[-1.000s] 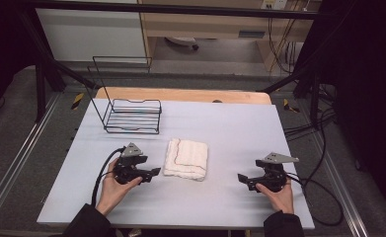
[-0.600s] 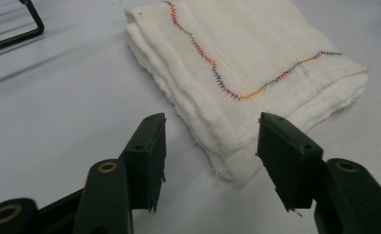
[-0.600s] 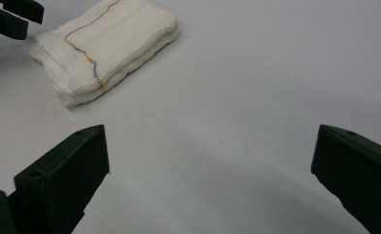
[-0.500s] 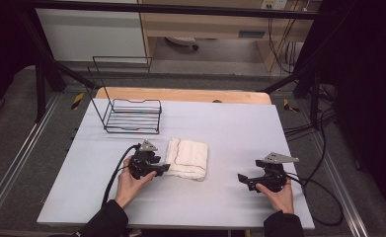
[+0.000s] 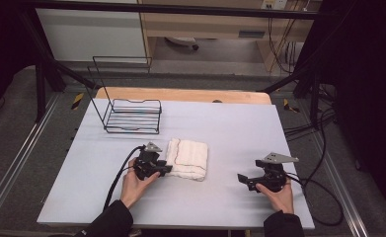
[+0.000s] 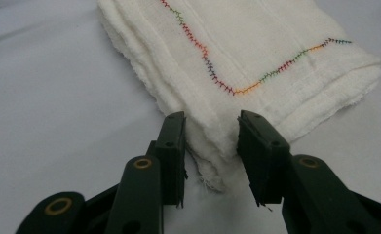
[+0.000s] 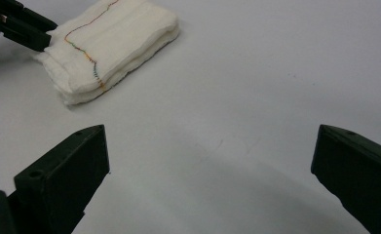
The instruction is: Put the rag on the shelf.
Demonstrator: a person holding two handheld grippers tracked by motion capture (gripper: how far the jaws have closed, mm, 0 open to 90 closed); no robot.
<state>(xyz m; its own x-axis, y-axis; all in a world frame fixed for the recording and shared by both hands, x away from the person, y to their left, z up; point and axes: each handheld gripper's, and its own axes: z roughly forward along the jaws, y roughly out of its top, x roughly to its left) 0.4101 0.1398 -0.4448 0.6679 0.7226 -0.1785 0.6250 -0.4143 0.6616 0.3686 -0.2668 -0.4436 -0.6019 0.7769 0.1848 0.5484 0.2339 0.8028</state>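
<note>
Left gripper view puts the folded white cloth (image 6: pixel 256 63) right in front of the camera, its near corner poking in between the two black jaws of the left gripper (image 6: pixel 211 146). Those jaws have just been closing and now stand narrowly spread around that corner; whether their pads already press the fabric cannot be told, though the cloth edge seems to brush the inner faces. No brand, label or writing can be read anywhere. This close view brings out a zigzag line of multicoloured stitching across the top layer and the frayed, stacked edges of the folds, which the high view reduces to a thin dark line.

In the high view the cloth (image 5: pixel 188 158) lies flat near the middle of the pale worktop (image 5: pixel 230 128), with the left gripper (image 5: pixel 163 169) at its near left corner, held by the person's left hand (image 5: pixel 136 181). The right gripper (image 5: pixel 245 180) rests well apart to the right, in the right hand (image 5: pixel 278 195). A black wire rack (image 5: pixel 131 116) stands toward the far left of the worktop.

The right gripper view shows its own jaws spread wide over bare worktop, holding nothing, with the cloth (image 7: pixel 115 44) far off at upper left and the other gripper's tips (image 7: pixel 25 31) at its corner.
</note>
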